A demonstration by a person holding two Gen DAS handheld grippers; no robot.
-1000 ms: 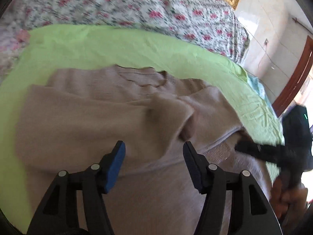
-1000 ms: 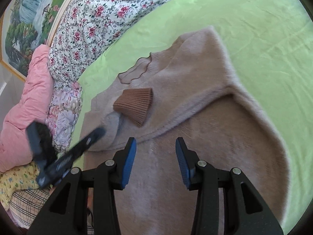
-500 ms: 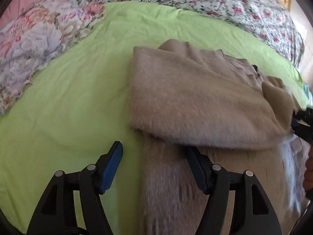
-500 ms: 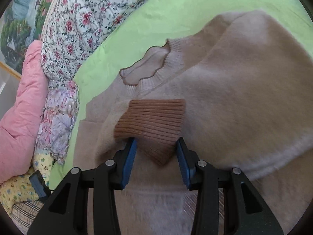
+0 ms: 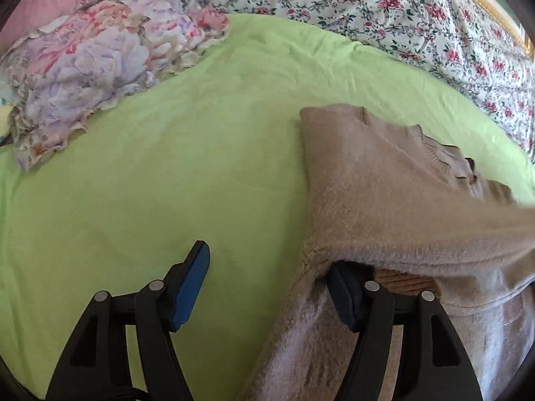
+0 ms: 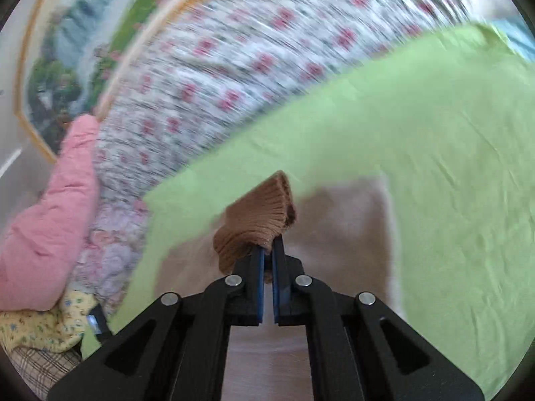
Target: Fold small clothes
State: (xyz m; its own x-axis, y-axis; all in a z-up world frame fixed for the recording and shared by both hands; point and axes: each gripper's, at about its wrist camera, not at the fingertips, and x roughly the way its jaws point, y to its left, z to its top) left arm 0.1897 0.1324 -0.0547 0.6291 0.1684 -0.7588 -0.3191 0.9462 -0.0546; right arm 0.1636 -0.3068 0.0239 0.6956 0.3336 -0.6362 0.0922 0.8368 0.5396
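A beige fuzzy sweater [image 5: 384,180] lies on the green sheet [image 5: 167,183], its sleeve stretched across to the right. My left gripper [image 5: 267,287] is open at the sweater's left edge; its right finger is tucked under the sleeve fold, its left finger over bare sheet. My right gripper [image 6: 267,250] is shut on the brown ribbed cuff [image 6: 257,220] of the sleeve and holds it lifted above the sweater body [image 6: 341,227]. The right wrist view is motion-blurred.
A floral quilt [image 5: 384,6] runs along the far side of the bed. A ruffled floral pillow [image 5: 93,73] and a pink cushion [image 6: 46,234] lie at the left. A framed painting [image 6: 83,43] hangs behind. A yellow floral cloth [image 6: 36,330] lies lower left.
My right gripper closed on the brown cuff and lifted it up, pulling the sleeve rightward. My left gripper slid left to the sweater's edge, staying open.
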